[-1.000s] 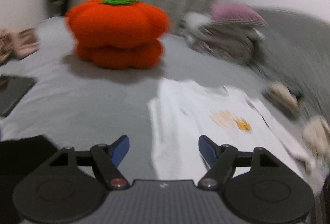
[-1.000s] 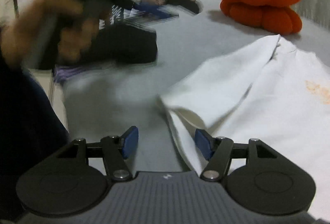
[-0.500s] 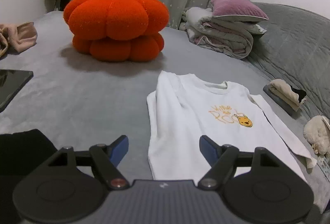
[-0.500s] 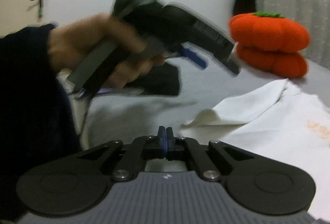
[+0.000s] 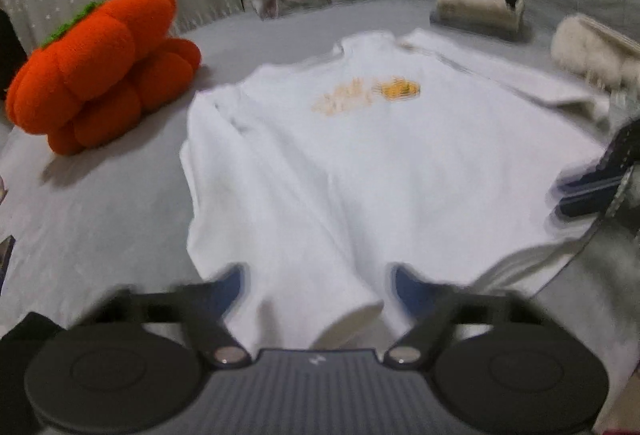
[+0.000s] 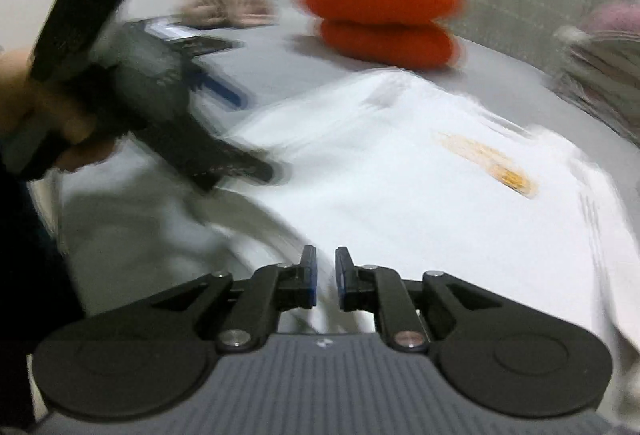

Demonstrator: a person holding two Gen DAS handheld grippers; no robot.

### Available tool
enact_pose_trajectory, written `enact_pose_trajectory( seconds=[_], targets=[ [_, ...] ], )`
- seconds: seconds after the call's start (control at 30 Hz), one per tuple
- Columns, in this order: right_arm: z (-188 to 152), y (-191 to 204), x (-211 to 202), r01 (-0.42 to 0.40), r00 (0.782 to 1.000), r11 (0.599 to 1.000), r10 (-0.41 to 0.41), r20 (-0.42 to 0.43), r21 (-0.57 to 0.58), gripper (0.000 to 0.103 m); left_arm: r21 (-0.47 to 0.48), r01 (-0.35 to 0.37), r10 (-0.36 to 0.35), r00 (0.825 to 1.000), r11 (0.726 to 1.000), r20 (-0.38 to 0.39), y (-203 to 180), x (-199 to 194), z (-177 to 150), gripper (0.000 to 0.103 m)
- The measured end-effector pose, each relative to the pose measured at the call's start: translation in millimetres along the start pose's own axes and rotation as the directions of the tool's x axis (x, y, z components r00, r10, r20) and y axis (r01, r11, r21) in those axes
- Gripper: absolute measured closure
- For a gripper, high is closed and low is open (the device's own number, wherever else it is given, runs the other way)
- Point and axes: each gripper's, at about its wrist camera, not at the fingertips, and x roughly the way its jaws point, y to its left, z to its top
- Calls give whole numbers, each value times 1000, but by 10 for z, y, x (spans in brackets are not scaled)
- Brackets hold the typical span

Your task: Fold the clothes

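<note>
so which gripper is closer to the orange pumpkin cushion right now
Left. The left gripper is over the white shirt's hem on the side of the pumpkin cushion. The right gripper is at the hem's far side.

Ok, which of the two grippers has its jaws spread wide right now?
The left gripper: its blue pads sit far apart over the near hem of the white shirt. The right gripper shows only a narrow gap between its jaws.
</note>
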Motion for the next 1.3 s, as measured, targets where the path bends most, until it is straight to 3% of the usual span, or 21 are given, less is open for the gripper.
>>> enact_pose_trajectory(
  seconds=[0.07, 0.17, 0.27, 0.37, 0.4, 0.47, 0.5, 0.53, 0.57, 0.6, 0.63, 0.77, 0.83, 0.9, 0.97, 1.13, 1.17, 1.2, 1.23, 1.27, 1.3],
  targets=[
    [-164, -314, -250, 89, 996, 989, -88, -10, 116, 54, -73, 25, -25, 1000, 997, -2, 154, -35, 20, 94],
    [-383, -736, -467, 195, 981, 941, -189, -48, 276, 49, -282, 73, -37, 991, 957, 131, 610, -322, 28, 97],
    [-521, -1075, -512, 214, 976, 850, -200, -81, 481, 49, -544, 102, 14, 979, 833, 204, 1201, -471, -97, 98],
    [-540, -1175, -414, 213, 977, 810, -179, -117, 546, 49, -692, -29, 199, 966, 721, 167, 1677, -528, -190, 98],
    [-548, -1179, -370, 216, 976, 804, -173, -130, 554, 49, -741, -68, 265, 952, 669, 153, 1849, -558, -219, 98],
    [-586, -1184, -337, 209, 978, 800, -157, -141, 563, 49, -859, -68, 383, 911, 507, 154, 2283, -672, -307, 94],
    [-620, -1189, -359, 199, 980, 801, -147, -137, 564, 48, -894, -80, 427, 895, 442, 131, 2435, -712, -352, 80],
    [-654, -1193, -381, 189, 982, 803, -138, -133, 565, 56, -922, -88, 465, 879, 377, 106, 2577, -752, -397, 67],
    [-686, -1261, -455, 179, 984, 799, -132, -124, 575, 69, -937, -82, 470, 878, 340, 93, 2647, -789, -447, 43],
    [-717, -1340, -538, 169, 985, 793, -126, -114, 585, 98, -944, -44, 448, 887, 326, 114, 2630, -843, -501, 39],
    [-749, -1418, -621, 159, 987, 788, -121, -104, 595, 97, -948, -3, 424, 895, 318, 139, 2601, -896, -550, 38],
    [-678, -1352, -691, 183, 983, 768, -153, -103, 613, 95, -868, 70, 246, 945, 491, 216, 2030, -943, -421, 23],
    [-645, -1274, -634, 215, 977, 777, -172, -129, 592, 83, -819, 92, 115, 975, 567, 189, 1647, -804, -348, 21],
    [-652, -1242, -613, 233, 973, 782, -186, -139, 578, 83, -800, 100, -3, 993, 591, 121, 1306, -610, -375, 21],
    [-687, -1285, -640, 218, 976, 763, -176, -129, 608, 83, -790, 115, -106, 992, 602, 64, 1032, -443, -466, 23],
    [-790, -1375, -687, 172, 985, 701, -130, -114, 692, 83, -739, 30, -85, 996, 673, -36, 613, -281, -500, 26],
    [-789, -1361, -680, 173, 985, 706, -129, -115, 687, 82, -727, 34, -78, 997, 686, -28, 595, -288, -465, 39],
    [-785, -1342, -672, 175, 985, 712, -130, -117, 680, 81, -717, 41, -88, 996, 696, -28, 575, -273, -454, 68],
    [-778, -1308, -653, 179, 984, 724, -134, -118, 666, 81, -707, 49, -97, 995, 705, -28, 556, -258, -442, 87],
    [-772, -1271, -638, 183, 983, 739, -140, -119, 649, 81, -699, 56, -104, 994, 713, -26, 538, -249, -433, 99],
    [-764, -1237, -627, 189, 982, 757, -148, -118, 626, 85, -703, 62, -101, 995, 708, -14, 528, -283, -437, 100]
  ],
)
